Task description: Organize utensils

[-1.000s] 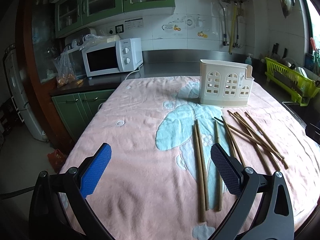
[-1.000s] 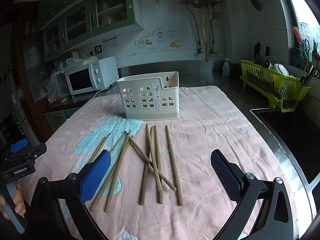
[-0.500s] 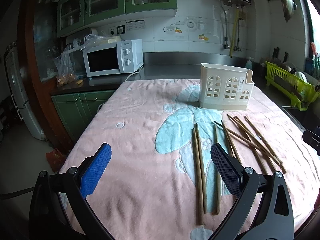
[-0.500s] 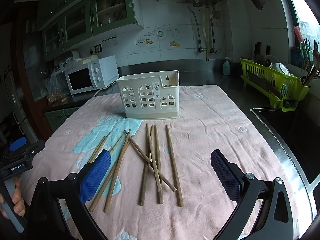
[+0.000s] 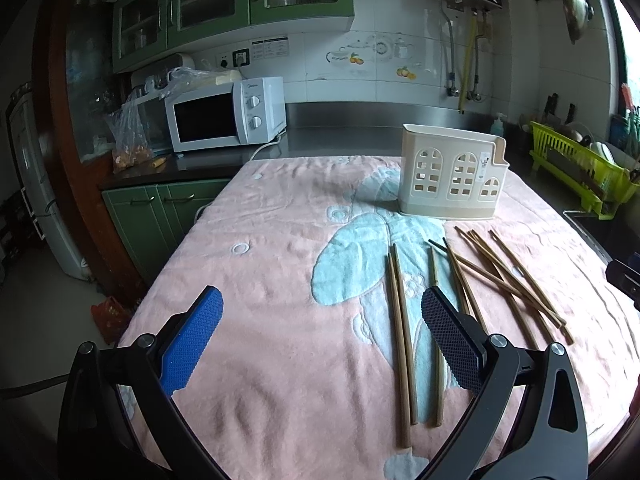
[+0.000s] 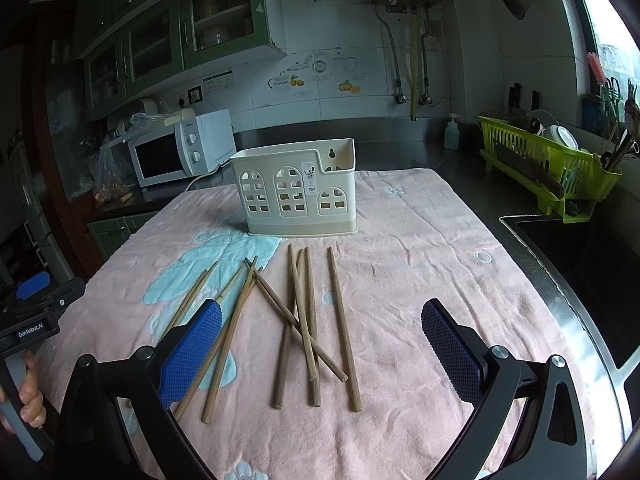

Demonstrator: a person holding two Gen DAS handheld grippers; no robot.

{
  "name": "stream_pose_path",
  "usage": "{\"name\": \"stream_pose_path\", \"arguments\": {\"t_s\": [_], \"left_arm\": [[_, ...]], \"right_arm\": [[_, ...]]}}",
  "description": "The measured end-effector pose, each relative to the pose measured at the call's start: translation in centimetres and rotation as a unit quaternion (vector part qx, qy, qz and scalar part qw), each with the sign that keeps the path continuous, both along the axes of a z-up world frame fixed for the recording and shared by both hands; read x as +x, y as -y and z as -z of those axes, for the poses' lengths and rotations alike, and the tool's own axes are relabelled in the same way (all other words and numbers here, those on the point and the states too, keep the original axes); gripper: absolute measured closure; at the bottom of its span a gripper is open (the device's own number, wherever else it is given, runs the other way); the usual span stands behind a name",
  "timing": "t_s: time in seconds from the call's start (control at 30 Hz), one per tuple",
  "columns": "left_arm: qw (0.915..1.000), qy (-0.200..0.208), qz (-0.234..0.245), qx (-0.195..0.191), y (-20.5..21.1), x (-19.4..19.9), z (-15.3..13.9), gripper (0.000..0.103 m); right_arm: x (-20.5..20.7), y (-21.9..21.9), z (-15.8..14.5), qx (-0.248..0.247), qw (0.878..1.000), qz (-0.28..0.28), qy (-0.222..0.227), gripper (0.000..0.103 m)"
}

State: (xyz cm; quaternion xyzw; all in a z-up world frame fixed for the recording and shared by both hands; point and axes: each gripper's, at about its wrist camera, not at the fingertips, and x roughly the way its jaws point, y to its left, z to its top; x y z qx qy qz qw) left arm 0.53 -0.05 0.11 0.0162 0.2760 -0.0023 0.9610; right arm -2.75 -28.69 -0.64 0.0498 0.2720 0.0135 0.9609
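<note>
I've got both grippers hovering over the pink towel [image 6: 420,240]. Left gripper [image 5: 322,334] is spread wide, nothing between its blue pads, low in its frame. Right gripper [image 6: 322,342] is released too, jaws apart and empty, at the bottom of its view.

The chopsticks [image 6: 304,320] lie loose on the towel in the middle of the right view, several crossing one another, one [image 6: 343,328] lying apart on the right. In the left view they sit right of centre [image 5: 472,280], with a close pair [image 5: 402,340] just left of the right pad.

The cream holder [image 6: 298,190] stands upright beyond them, centre of the right view; a small sticker on its front is too tiny to read. In the left view it's upper right [image 5: 452,172].

At the lower left of the right view I read "GenRobot.AI" on the other gripper's body. The microwave [image 5: 226,114] has a small logo I cannot make out.
</note>
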Motion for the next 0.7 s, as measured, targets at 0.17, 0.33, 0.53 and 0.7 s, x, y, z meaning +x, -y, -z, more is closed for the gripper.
{"name": "stream_pose_path", "arguments": {"t_s": [0.17,0.33,0.53,0.7], "left_arm": [[1.0,0.0,0.002,-0.001,-0.1,-0.04,0.0,0.005],[1.0,0.001,0.007,-0.002,-0.09,-0.11,-0.08,0.005],[0.9999,-0.006,0.013,-0.003,-0.03,0.03,0.32,0.005],[0.9996,-0.015,0.023,-0.01,-0.09,0.16,0.82,0.014]], "right_arm": [[0.05,0.2,-0.05,0.001,1.0,0.001,0.0,0.006],[0.07,0.21,-0.06,0.0,1.0,0.001,-0.001,0.006],[0.09,0.44,0.14,0.002,1.0,0.001,-0.004,0.007],[0.1,0.7,0.41,0.002,1.0,0.001,-0.006,0.007]]}}
